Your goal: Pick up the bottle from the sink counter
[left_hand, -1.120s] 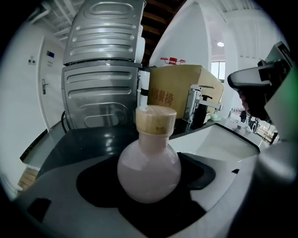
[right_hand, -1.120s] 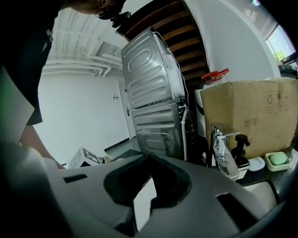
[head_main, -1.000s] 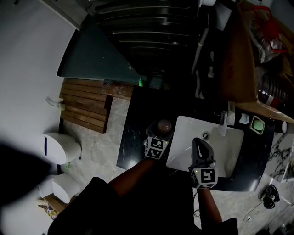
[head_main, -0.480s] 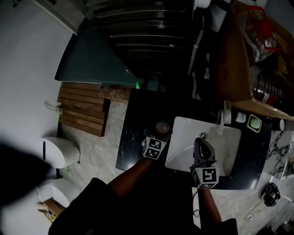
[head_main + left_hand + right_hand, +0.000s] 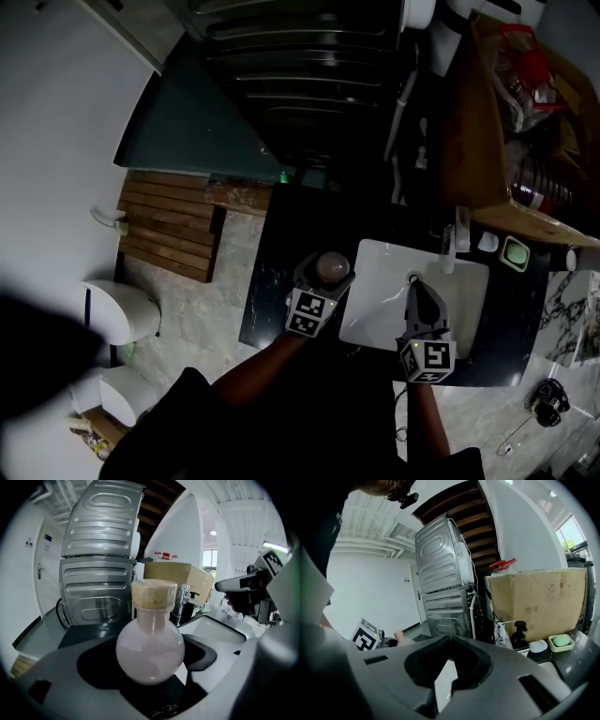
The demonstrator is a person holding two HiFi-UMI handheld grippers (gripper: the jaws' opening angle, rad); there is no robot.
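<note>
Beside the sink (image 5: 375, 255), left gripper (image 5: 323, 278) jaws clasp the corked round bottle (image 5: 150, 648); right gripper (image 5: 450, 640) jaws are closed.

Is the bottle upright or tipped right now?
Upright: the bottle sits cork-end up, round body below, between the jaws of the left hand-held gripper.

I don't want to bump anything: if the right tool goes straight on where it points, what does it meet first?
Likely the sink's far rim; if it passes above that, the grey stacked appliance behind the counter. The right tool aims left of the faucet, but height is hard to judge.
</note>
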